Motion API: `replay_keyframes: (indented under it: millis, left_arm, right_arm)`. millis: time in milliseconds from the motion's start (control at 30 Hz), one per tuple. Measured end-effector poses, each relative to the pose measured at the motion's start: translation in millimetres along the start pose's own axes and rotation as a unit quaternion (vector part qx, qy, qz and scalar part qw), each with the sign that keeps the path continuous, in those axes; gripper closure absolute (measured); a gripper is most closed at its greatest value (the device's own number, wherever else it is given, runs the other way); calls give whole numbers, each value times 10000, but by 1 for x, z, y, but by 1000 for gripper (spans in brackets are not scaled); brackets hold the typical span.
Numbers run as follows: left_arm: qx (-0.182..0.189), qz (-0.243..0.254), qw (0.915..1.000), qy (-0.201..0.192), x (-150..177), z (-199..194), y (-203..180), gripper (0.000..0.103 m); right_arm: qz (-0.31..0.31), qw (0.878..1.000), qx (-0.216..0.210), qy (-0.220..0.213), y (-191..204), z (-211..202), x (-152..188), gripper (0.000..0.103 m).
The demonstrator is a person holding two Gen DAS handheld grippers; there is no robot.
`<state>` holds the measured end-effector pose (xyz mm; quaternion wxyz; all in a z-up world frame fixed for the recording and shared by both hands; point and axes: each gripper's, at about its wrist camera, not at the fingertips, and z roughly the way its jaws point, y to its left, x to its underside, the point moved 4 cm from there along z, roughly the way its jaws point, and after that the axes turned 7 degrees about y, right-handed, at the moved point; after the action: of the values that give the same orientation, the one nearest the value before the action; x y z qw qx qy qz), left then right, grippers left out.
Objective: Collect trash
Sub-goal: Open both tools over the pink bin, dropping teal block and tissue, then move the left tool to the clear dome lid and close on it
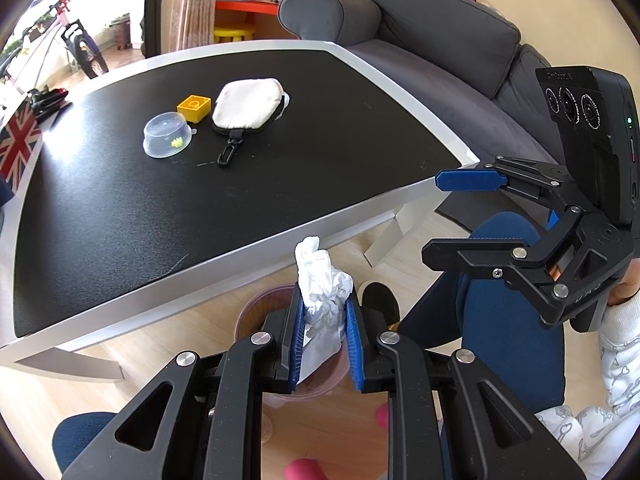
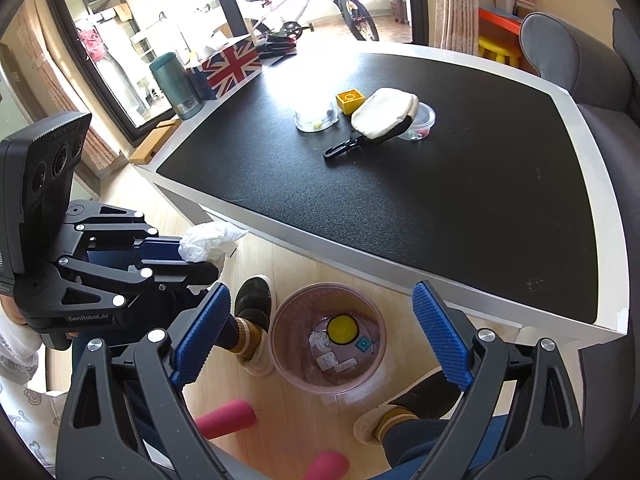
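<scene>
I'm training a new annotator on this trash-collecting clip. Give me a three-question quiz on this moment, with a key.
1. True or false: the left gripper is shut on the crumpled white tissue.
2. Multiple choice: where is the pink bin? A) on the table B) on the floor beside the table's near edge C) on the sofa
3. Fill in: the right gripper is ____ and holds nothing.

Key
1. True; the tissue sits between the blue pads, above the bin.
2. B; the black table carries only the white pouch, yellow brick and clear containers.
3. Open.
</scene>
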<state>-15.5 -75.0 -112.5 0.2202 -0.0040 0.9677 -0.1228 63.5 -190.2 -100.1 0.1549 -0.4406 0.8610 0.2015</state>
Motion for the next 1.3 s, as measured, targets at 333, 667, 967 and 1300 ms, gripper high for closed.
replay_keyframes:
  millis: [333, 667, 967, 1300]
  left_arm:
    - [-187, -265, 9990, -307, -7, -8, 11, 8]
    - [-198, -413, 9984, -334, -8, -10, 16, 8]
    - [-341, -520, 9965, -560, -26, -24, 34, 8]
    - [-562, -647, 9927, -850, -67, -36, 64, 8]
  right_arm:
    - [89, 9999, 89, -92, -7, -6, 0, 7]
    - [119, 9999, 75, -67, -8, -4, 1, 6]
    - [125, 9997, 117, -148, -11, -7, -12, 6]
    - [253, 9987, 253, -350, -34, -14, -53, 5]
